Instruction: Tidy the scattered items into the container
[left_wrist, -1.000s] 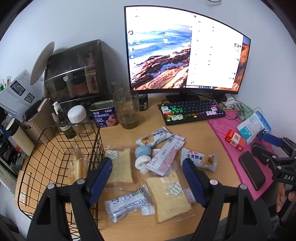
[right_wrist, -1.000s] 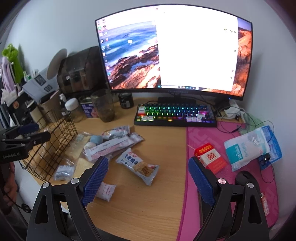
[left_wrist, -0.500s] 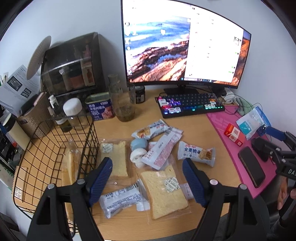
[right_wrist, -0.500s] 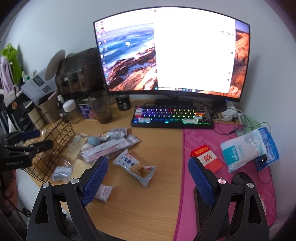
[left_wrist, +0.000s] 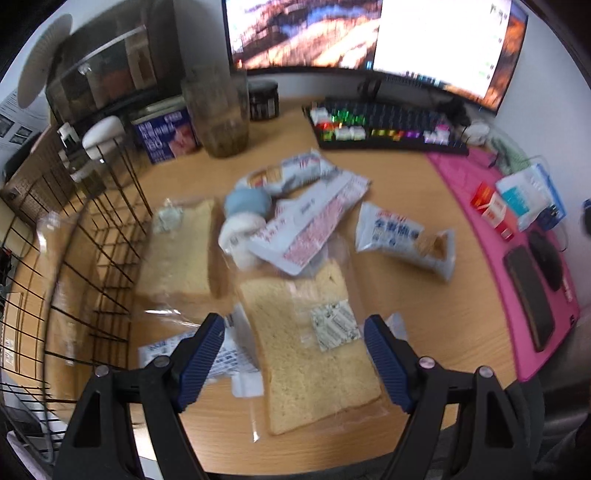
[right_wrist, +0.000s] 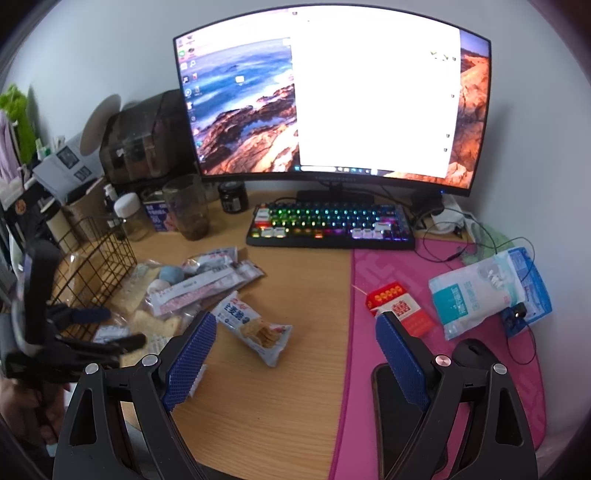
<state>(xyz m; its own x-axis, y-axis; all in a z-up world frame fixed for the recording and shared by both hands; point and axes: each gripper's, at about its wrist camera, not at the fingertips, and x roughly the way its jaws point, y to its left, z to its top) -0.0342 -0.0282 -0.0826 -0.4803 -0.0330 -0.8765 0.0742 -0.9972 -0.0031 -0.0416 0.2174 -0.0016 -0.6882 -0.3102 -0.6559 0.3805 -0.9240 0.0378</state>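
Note:
My left gripper (left_wrist: 293, 332) is open, low over a bagged bread slice (left_wrist: 310, 354) near the desk's front edge; it also shows in the right wrist view (right_wrist: 107, 328). A second bagged slice (left_wrist: 181, 251) lies beside the black wire basket (left_wrist: 110, 229), which holds one bagged bread. A blue ball (left_wrist: 247, 201), a white ball (left_wrist: 240, 232), a long red-white packet (left_wrist: 314, 225), a cracker packet (left_wrist: 402, 236) and a small white packet (left_wrist: 192, 350) lie scattered. My right gripper (right_wrist: 295, 336) is open and empty above the desk, right of the cracker packet (right_wrist: 255, 325).
A monitor (right_wrist: 332, 103) and lit keyboard (right_wrist: 328, 225) stand at the back. A glass jar (left_wrist: 218, 114), a blue tin (left_wrist: 166, 133) and bottles stand behind the basket. A pink mat (right_wrist: 443, 314) holds a red box (right_wrist: 399, 306), a phone, a mouse and a blue-white pouch.
My left gripper has moved forward and down toward the front bread slice, with motion blur. My right gripper has held almost still.

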